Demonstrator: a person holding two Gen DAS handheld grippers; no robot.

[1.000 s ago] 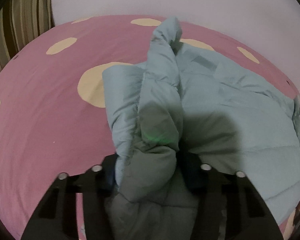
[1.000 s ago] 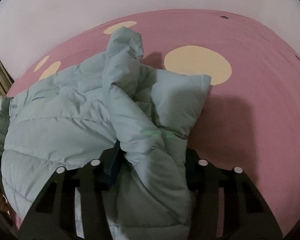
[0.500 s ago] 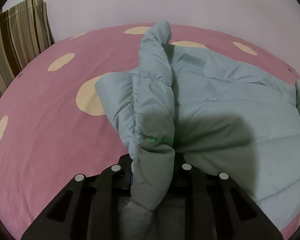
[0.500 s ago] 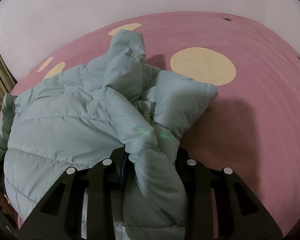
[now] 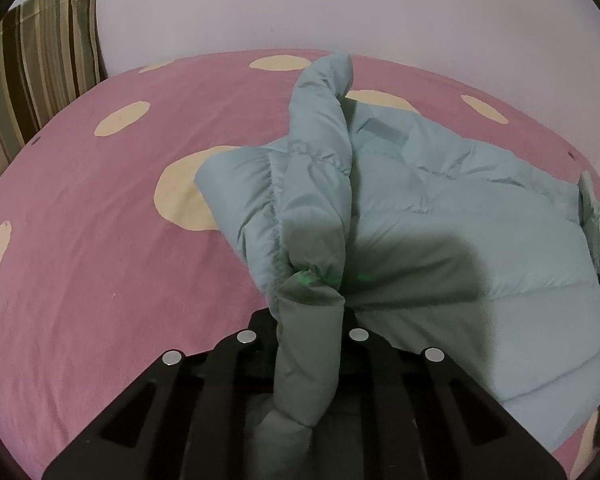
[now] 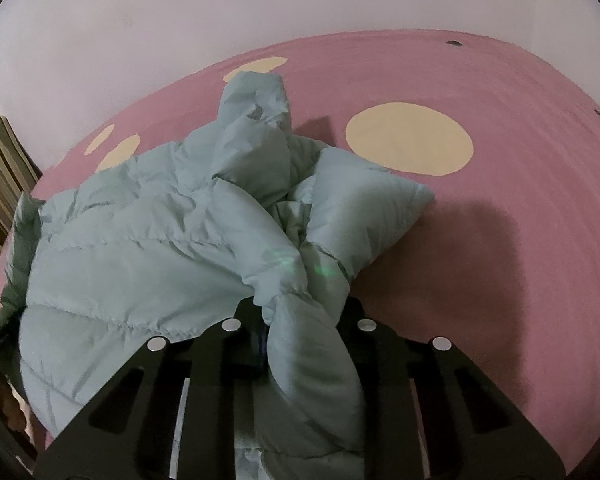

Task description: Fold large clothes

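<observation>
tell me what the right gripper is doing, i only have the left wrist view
Observer: The right gripper has just been closing, and its pads now pinch a bunched fold of the pale blue puffer jacket.
Operator: anything on the bed past it
Observer: On its far side the pink sheet shows one big cream dot.
Operator: is that end of the jacket flat
Observer: No, it is crumpled, with a padded section jutting out towards that dot.
</observation>
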